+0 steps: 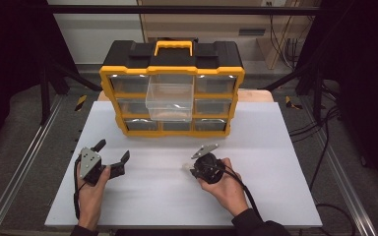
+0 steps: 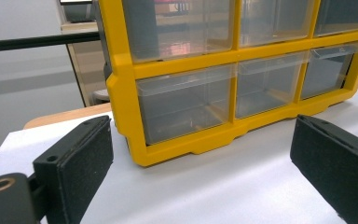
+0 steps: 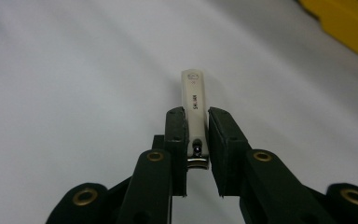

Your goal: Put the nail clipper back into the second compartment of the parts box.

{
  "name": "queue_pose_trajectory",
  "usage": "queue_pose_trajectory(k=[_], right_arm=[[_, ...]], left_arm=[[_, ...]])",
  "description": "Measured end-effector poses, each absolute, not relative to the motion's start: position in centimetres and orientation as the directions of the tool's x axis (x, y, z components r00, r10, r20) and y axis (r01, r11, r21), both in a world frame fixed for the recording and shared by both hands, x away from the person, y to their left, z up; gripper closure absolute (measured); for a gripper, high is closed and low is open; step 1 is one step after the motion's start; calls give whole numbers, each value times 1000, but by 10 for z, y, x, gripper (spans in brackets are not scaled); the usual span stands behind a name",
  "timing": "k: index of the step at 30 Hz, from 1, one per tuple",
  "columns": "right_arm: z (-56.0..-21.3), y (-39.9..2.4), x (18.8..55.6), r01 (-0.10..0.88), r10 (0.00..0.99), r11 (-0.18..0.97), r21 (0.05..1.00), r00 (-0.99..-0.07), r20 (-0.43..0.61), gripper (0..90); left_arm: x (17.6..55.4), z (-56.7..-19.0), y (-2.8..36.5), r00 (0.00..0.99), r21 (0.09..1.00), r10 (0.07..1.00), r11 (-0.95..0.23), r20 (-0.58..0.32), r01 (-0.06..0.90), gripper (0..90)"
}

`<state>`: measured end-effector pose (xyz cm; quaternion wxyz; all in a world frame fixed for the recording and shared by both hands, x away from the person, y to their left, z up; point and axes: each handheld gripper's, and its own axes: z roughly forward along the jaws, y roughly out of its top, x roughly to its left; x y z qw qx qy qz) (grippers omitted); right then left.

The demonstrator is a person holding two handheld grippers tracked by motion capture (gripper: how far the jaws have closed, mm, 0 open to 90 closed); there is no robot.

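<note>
A dark strut and a metal rail [image 1: 27,147] run along the far left of the bench, over grey floor matting. Next comes the white board [image 1: 256,196] that covers the table; a strip of bare wood [image 1: 256,95] shows at its back edge. On the board's near left the left gripper [image 1: 112,153] sits in a person's hand, jaws spread wide with nothing between them, aimed at the cabinet. In the left gripper view its pads [image 2: 81,158] frame the lowest row of clear drawers.

Centre stage, at the back of the board, stands the yellow-and-black drawer cabinet [image 1: 172,70], handle on top. One clear drawer [image 1: 170,101] in the middle column is pulled out toward the person.

To the right, near the front of the board, the right gripper [image 1: 189,167] is held in the other hand, tilted on its side. Its jaws pinch a nail clipper [image 3: 194,112]; in the right gripper view the clipper's pale lever juts forward past the pads [image 3: 175,135], above the white surface and well apart from the cabinet.

At the far right, black cables [image 1: 325,142] trail across the floor beside another strut, with a pale wall and wooden furniture [image 1: 211,24] behind.
</note>
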<state>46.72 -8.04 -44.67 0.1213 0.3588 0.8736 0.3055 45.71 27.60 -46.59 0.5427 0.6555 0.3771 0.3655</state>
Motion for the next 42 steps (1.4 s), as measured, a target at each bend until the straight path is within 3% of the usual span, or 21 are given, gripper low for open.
queue_pose_trajectory(k=[17,42], right_arm=[[-392,-124,489,525,748,550,649,-656,-103,779],[-313,-170,491,468,773,391,792,-634,-7,779]], left_arm=[[458,-467,277,448,987,892,-121,61,106,52],[457,-468,277,451,986,890,-124,61,111,52]])
